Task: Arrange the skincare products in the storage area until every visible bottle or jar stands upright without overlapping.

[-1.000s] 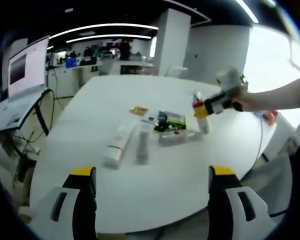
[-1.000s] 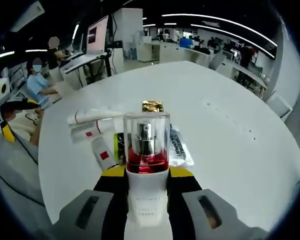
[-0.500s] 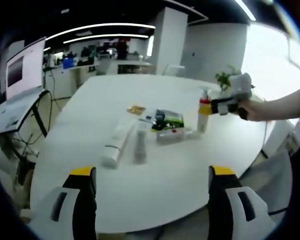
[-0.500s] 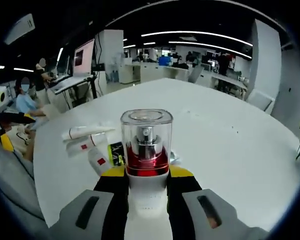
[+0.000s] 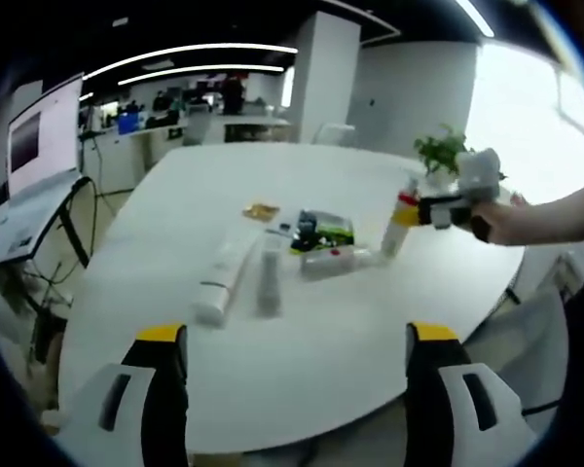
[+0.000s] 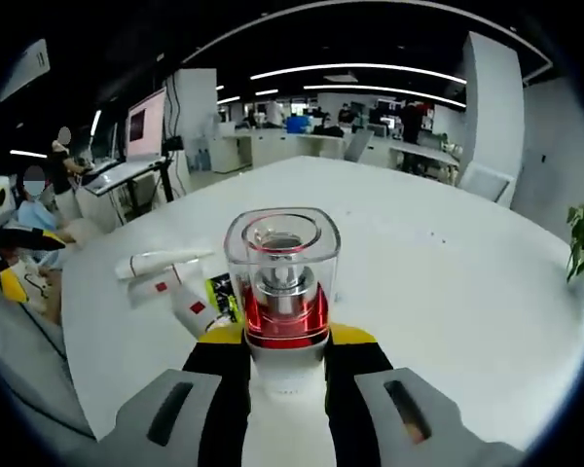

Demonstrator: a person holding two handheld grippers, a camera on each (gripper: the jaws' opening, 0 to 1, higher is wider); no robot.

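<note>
Right gripper point(image 6: 282, 355) clamped on white, red-collared, clear-capped pump bottle point(image 6: 280, 292), seemingly tilted above white counter point(image 6: 448, 292); left gripper point(image 5: 292, 341) apart, empty; risk: tilted release topples bottle onto tubes point(image 6: 170, 277) ahead-left.

The spray bottle point(image 6: 280, 321) at lower centre of the right gripper view has a white body, a red collar and a clear cap; the right gripper point(image 6: 280, 362) clasping it is black with yellow tips and grey shells; the table point(image 5: 302, 341) is plain white; the left gripper point(image 5: 297, 341) shows black jaws tipped yellow; the pouch point(image 5: 323, 232) mid-frame is green and black; the tubes point(image 5: 243, 277) are white.
</note>
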